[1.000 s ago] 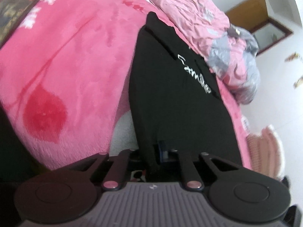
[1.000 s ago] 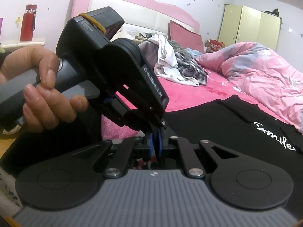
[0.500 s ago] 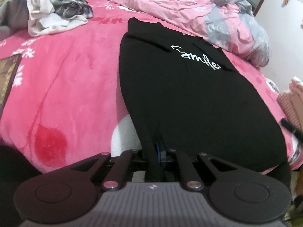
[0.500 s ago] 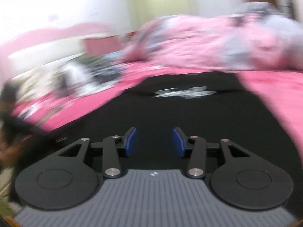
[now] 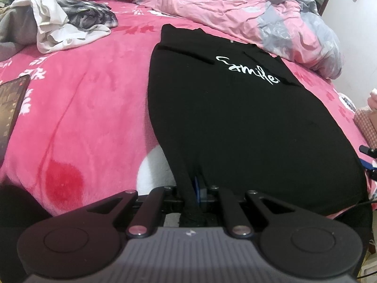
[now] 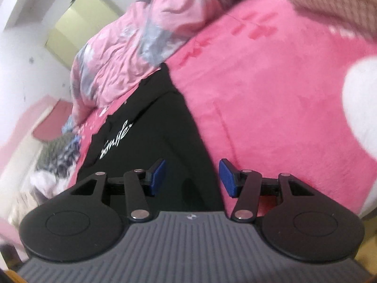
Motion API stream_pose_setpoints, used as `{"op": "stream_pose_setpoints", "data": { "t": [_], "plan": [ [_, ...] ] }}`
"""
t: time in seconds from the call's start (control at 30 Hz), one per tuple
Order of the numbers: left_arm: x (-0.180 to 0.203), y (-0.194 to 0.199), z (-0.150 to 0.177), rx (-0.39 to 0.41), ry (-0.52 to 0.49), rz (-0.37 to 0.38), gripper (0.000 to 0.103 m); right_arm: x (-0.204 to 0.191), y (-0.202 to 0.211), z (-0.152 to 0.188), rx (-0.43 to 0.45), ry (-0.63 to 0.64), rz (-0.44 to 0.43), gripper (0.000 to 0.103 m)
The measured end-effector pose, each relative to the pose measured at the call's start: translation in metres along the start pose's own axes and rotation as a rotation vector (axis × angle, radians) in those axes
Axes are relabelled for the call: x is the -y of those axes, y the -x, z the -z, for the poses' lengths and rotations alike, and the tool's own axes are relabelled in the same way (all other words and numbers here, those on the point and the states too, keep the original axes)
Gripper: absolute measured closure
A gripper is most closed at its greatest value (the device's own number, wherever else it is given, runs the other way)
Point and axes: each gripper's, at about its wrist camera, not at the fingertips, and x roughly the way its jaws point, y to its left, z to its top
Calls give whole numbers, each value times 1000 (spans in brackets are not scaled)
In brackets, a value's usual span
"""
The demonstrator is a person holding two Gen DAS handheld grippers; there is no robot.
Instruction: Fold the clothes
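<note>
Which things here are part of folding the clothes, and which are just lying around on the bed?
Part of the job:
black shirt, spread flat on the pink blanket
left gripper, shut on the shirt's near edge
right gripper, jaws opening over the shirt's edge, gripping nothing

Just lying about:
pile of clothes
rumpled quilt
phone

White walls surround a pink bed; a yellow-green wardrobe stands beyond.

A home bedroom: a pink-blanketed bed, rumpled duvet, and yellow-green wardrobe.
</note>
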Motion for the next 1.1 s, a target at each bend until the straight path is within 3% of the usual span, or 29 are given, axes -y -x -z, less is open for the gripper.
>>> {"op": "stream_pose_setpoints", "data": {
  "t": [0.3,0.53,0.8,0.87,0.93,1.1],
  "plan": [
    [-6,-1,1,10,23,20,95,10,14,11,-42,-103,-63,60],
    [-8,0,1,16,32,32,95,0,26,26,-126,-70,-65,70],
    [-10,-1,3,23,39,43,95,-6,32,32,-179,-8,-29,71],
    [-10,0,3,25,38,44,95,-5,34,32,-175,-9,-32,75],
    [-9,0,4,26,31,41,95,-4,35,32,-172,-9,-35,89],
    [-5,0,3,19,9,27,94,-13,35,34,-141,28,-39,96]
  ]
}}
